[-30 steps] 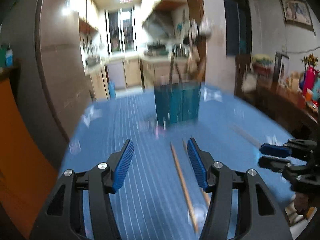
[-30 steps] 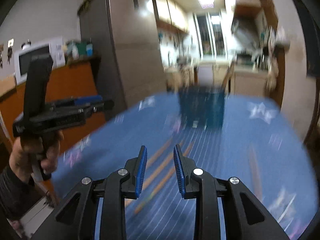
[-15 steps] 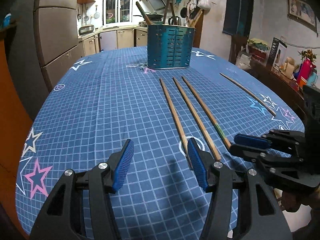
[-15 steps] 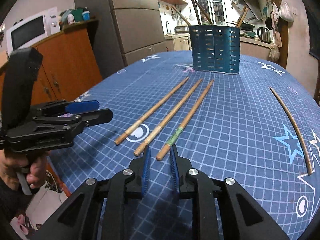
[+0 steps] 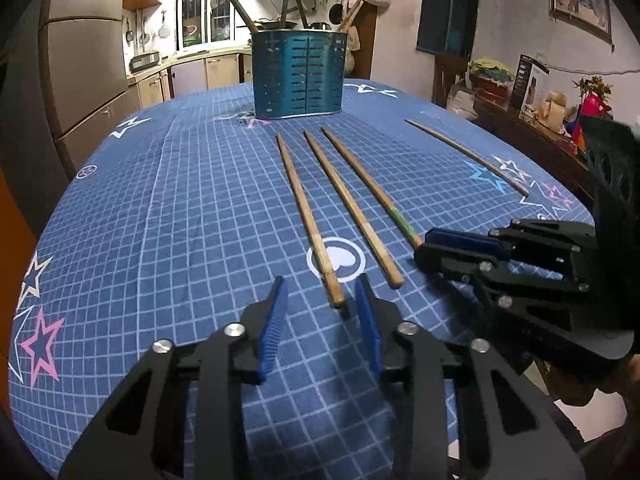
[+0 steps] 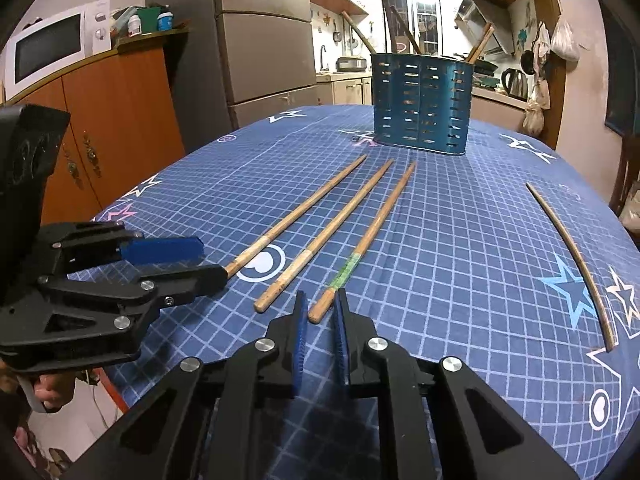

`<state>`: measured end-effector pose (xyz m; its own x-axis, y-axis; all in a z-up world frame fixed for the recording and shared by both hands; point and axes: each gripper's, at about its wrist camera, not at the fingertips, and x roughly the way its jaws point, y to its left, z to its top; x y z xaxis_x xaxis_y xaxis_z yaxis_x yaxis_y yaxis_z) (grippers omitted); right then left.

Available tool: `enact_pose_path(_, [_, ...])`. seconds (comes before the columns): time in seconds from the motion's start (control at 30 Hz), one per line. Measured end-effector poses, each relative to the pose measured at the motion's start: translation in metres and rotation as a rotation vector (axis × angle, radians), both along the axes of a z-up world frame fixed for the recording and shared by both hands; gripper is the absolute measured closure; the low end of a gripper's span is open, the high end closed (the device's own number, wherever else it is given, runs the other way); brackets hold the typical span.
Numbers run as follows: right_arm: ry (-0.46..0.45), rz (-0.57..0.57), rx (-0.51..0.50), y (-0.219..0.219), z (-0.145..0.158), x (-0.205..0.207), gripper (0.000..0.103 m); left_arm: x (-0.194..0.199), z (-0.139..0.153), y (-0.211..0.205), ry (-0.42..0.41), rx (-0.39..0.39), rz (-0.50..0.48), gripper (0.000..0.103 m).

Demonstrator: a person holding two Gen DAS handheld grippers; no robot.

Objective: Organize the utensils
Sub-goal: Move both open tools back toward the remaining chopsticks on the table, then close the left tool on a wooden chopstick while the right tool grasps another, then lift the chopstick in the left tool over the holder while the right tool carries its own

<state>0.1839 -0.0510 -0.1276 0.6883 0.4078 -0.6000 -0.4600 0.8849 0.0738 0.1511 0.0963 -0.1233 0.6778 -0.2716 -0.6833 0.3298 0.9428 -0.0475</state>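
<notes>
Three wooden chopsticks [image 5: 316,216] lie side by side on the blue-clothed bench [image 5: 160,240], tips toward the blue slotted holder [image 5: 299,74]; a fourth, thinner stick [image 6: 576,256] lies well apart on the right. The holder's contents show only as dark handles against the kitchen glare. The left gripper [image 5: 322,294] points down at the leftmost chopstick's near end, jaws closing, pads not yet on it. The right gripper [image 6: 320,308] brackets the green-banded chopstick's [image 6: 362,248] end, jaws closing, contact hard to judge. A hand [image 6: 48,390] shows, cut off at the frame edge.
</notes>
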Motion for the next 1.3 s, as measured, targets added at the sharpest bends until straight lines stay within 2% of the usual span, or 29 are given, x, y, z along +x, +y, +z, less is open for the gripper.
enact_pose_path(0.07, [-0.007, -0.007, -0.006, -0.001, 0.0, 0.0, 0.091, 0.0, -0.002, -0.001, 0.001, -0.005, -0.001, 0.077])
enact_pose_path(0.27, [-0.027, -0.018, -0.008, -0.005, -0.003, 0.0, 0.091, 0.0, -0.004, -0.009, -0.017, 0.0, -0.005, 0.077])
enact_pose_path(0.43, [-0.058, -0.031, -0.012, -0.003, -0.005, -0.004, 0.091, -0.004, -0.007, -0.017, -0.053, 0.032, 0.001, 0.077])
enact_pose_path(0.6, [-0.085, -0.059, -0.001, -0.005, -0.008, -0.009, 0.093, -0.009, -0.009, -0.018, -0.081, 0.022, 0.034, 0.096])
enact_pose_path(0.83, [-0.114, -0.086, 0.029, -0.018, -0.005, -0.016, 0.095, -0.013, -0.008, -0.016, -0.093, 0.011, 0.054, 0.097])
enact_pose_path(1.1, [-0.209, -0.1, 0.055, -0.039, 0.036, -0.026, 0.095, -0.023, 0.027, -0.014, -0.183, -0.005, 0.066, 0.097])
enact_pose_path(1.3, [-0.318, -0.091, 0.072, -0.06, 0.087, -0.028, 0.096, -0.02, 0.068, -0.009, -0.278, -0.007, 0.076, 0.098])
